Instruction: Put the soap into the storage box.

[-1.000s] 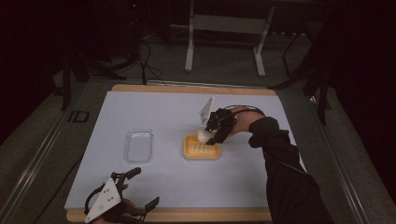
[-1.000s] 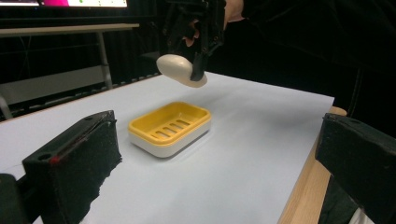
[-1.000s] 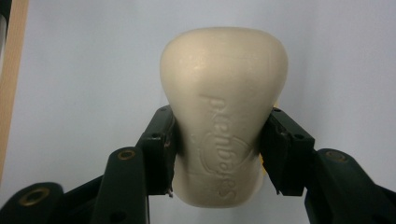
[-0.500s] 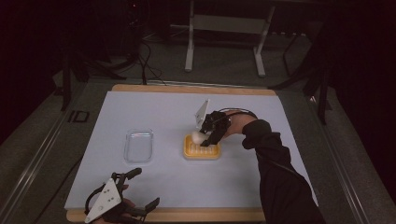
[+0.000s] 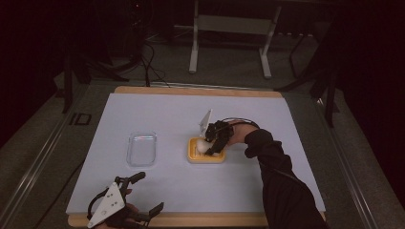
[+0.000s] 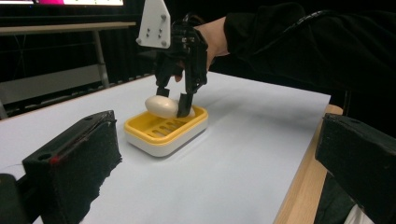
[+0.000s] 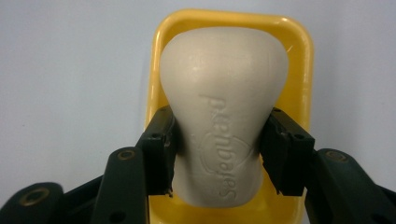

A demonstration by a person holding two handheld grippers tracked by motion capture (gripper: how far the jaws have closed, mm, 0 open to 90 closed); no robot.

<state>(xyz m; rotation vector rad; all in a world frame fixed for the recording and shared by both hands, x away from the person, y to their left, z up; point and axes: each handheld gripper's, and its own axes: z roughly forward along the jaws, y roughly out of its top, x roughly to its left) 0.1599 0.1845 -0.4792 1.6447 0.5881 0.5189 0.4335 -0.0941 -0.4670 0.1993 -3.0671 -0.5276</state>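
soap (image 7: 224, 126): looked matt, smooth, embossed
soap dish (image 6: 166, 130): was glossy yellow plastic
table edge (image 6: 299, 196): was wood

- Table (image 5: 157, 107): pale lavender-white sheet over the top, wooden edge showing at near and far sides.
- Clear plastic lid or tray (image 5: 142, 149), left of centre, flat on the sheet.
- Yellow soap dish (image 5: 195, 155) on white base, right of centre, well apart from the clear tray.
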